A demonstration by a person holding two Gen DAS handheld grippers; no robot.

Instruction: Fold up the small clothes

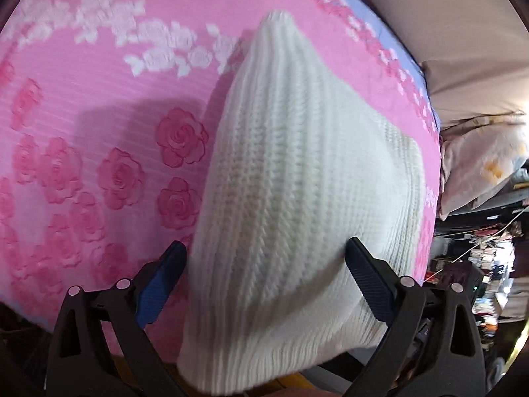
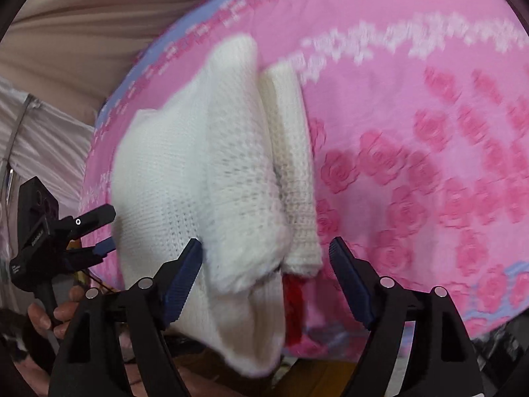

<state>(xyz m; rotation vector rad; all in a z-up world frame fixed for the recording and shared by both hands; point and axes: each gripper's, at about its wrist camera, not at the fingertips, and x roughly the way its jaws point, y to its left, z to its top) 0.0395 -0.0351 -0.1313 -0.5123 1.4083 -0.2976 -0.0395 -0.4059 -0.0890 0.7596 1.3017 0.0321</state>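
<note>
A white knitted garment [image 1: 291, 178] lies folded on a pink rose-patterned bedspread [image 1: 99, 106]. In the left wrist view its near edge sits between the wide-apart fingers of my left gripper [image 1: 267, 248], which is open. In the right wrist view the same garment [image 2: 205, 172] shows a folded strip along its right side and a red tag [image 2: 292, 307] at the near end. My right gripper [image 2: 266, 248] is open, its fingers either side of the garment's near end. The left gripper [image 2: 105, 231] shows at the garment's left edge, held by a hand.
The bedspread [image 2: 429, 132] stretches wide to the right of the garment. The bed edge with a blue border [image 2: 158, 46] runs along the far side. Beige curtains [image 2: 82, 16] hang behind. Cluttered shelves [image 1: 489, 264] and a pale pillow [image 1: 479, 165] lie past the bed.
</note>
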